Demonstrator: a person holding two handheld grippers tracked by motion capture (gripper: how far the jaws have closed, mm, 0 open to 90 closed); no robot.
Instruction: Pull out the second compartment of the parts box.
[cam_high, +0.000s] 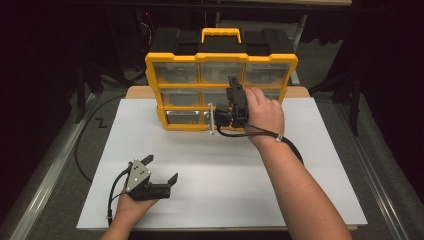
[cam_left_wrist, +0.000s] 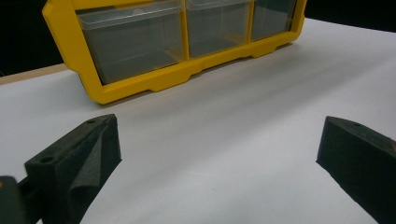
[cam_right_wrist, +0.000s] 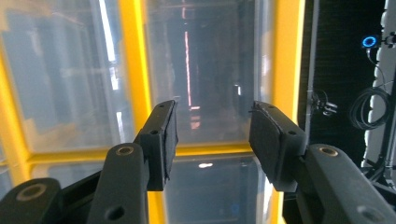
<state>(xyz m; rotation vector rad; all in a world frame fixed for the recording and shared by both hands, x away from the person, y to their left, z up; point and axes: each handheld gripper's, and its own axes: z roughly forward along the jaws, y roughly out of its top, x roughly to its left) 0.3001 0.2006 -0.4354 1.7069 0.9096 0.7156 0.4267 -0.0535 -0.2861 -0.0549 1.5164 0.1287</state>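
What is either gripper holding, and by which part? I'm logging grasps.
Nothing: the left gripper is open above the table; the right gripper is open before the organizer's drawers.

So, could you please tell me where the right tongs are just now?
In the high view, the right tongs are right of centre, raised against the front of the yellow drawer organiser at its middle row of clear drawers, far from the left tongs near the table's front edge.

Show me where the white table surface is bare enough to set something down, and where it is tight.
The white table surface lies bare between the left gripper and the right forearm, and along the left edge beside the yellow drawer organizer. It is crowded at the organizer's front, where the right gripper and hand sit against the drawers.
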